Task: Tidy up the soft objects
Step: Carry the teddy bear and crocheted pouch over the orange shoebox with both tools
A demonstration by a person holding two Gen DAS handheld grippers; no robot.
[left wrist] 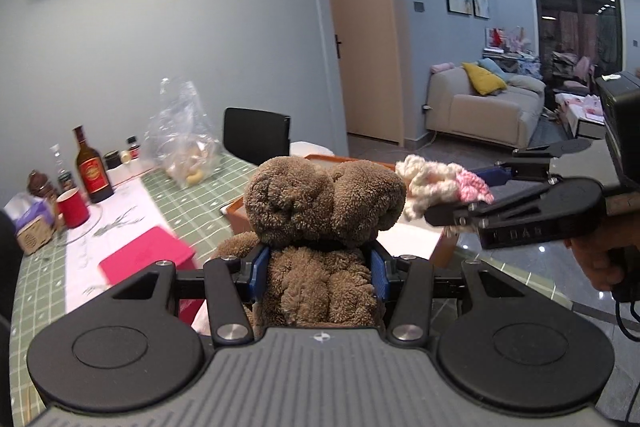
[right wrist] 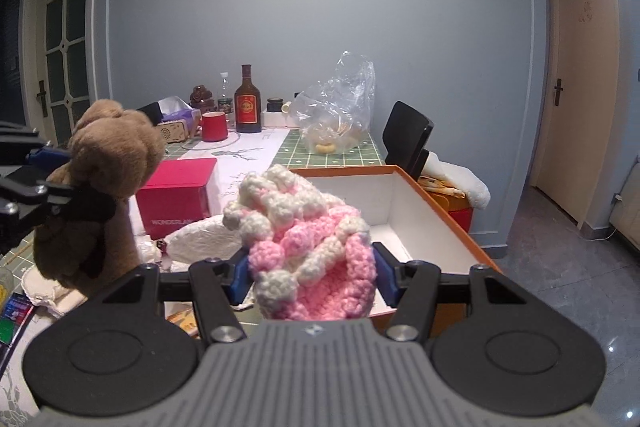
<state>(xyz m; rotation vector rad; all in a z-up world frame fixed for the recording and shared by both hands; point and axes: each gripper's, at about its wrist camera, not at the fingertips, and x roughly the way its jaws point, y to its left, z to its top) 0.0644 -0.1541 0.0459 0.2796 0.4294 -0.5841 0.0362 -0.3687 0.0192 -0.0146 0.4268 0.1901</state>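
The left gripper [left wrist: 320,273] has its fingers [left wrist: 259,269] pinching a brown teddy bear [left wrist: 320,211] by the body, held up above the worktop [left wrist: 192,215]. At about two o'clock from the bear, the right gripper [right wrist: 310,277] has its fingers [right wrist: 386,277] clamped on a pink and white knitted toy [right wrist: 308,247]. Both soft things hang near an open orange box [right wrist: 420,211] with a white inside, the knitted toy just in front of its near edge.
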